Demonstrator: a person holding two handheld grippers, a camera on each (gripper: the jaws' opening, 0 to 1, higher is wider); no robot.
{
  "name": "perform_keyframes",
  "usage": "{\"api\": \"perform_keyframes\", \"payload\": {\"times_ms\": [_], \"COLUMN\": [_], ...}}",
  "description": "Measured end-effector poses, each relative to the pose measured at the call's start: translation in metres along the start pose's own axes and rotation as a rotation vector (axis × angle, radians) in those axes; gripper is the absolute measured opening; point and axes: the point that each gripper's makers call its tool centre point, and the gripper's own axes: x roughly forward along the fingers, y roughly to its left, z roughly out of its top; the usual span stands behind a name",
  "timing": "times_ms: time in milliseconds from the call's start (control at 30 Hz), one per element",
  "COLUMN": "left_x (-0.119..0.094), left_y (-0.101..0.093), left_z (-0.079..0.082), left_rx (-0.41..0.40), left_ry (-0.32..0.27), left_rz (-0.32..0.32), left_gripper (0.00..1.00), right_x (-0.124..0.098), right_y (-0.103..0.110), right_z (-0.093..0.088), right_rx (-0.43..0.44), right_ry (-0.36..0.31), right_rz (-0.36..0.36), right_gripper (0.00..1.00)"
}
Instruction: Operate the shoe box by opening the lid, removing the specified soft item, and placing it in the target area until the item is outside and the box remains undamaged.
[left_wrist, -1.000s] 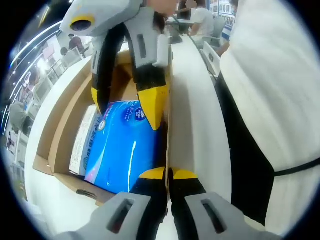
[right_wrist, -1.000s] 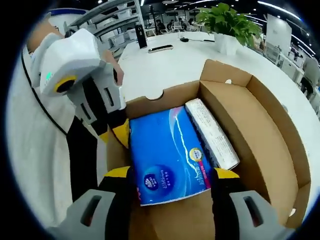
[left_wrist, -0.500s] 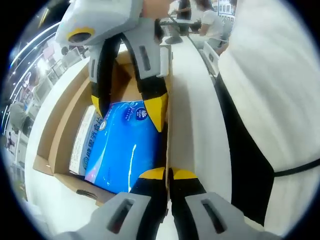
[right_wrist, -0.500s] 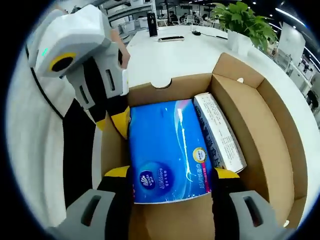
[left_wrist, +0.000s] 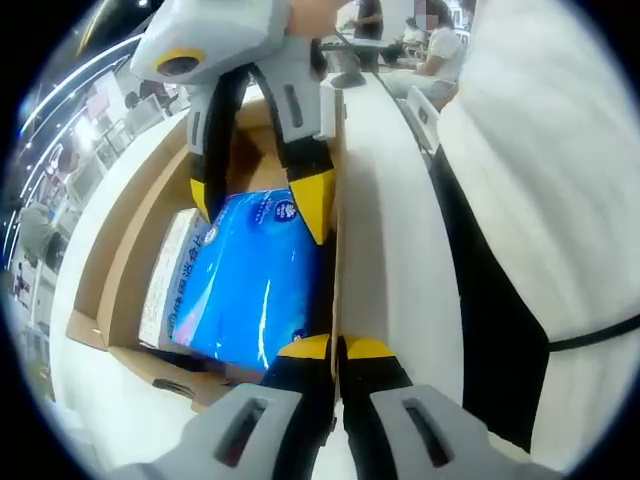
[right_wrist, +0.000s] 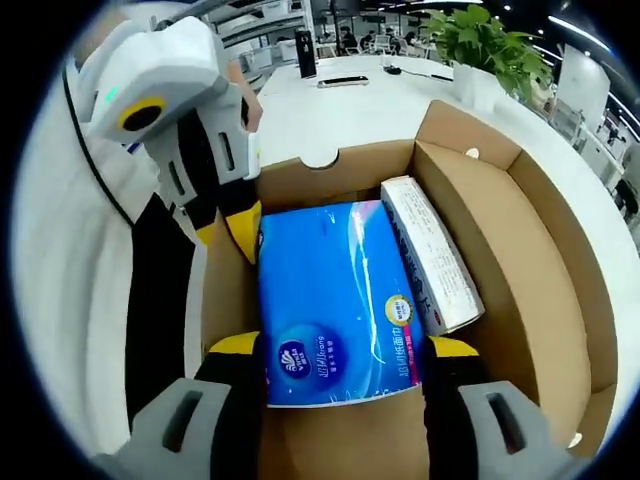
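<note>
An open brown cardboard shoe box (right_wrist: 520, 260) (left_wrist: 115, 250) lies on a white table. Inside it is a blue soft tissue pack (right_wrist: 330, 290) (left_wrist: 250, 290), with a white flat carton (right_wrist: 425, 255) (left_wrist: 165, 280) beside it. My right gripper (right_wrist: 342, 347) (left_wrist: 258, 205) straddles one end of the pack, with a yellow fingertip pressed on each side. The pack's end looks slightly raised off the box floor. My left gripper (left_wrist: 337, 348) (right_wrist: 228, 235) is shut on the box's side wall, which stands as a thin cardboard edge between its two tips.
The white table (right_wrist: 350, 110) (left_wrist: 395, 250) stretches past the box. A potted plant (right_wrist: 480, 45) and small dark items (right_wrist: 345, 80) stand far back. A person in white clothing with a black strap (left_wrist: 540, 250) is close beside the box. Other people sit in the background (left_wrist: 440, 50).
My right gripper has closed in on the blue pack, and the pack's gripped end has risen a little in the box. My left gripper keeps its hold on the wall.
</note>
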Motion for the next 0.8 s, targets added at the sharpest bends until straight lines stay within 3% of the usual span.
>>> {"api": "perform_keyframes", "payload": {"times_ms": [800], "left_x": [-0.001], "left_y": [0.000], "left_z": [-0.001], "left_rx": [-0.002], "left_ry": [0.001], "left_rz": [0.004], "left_gripper": [0.02], "right_x": [-0.036], "right_y": [-0.016], "right_z": [-0.059], "right_rx": [-0.009], "right_ry": [0.113], "right_rz": [0.011], "right_gripper": [0.64]}}
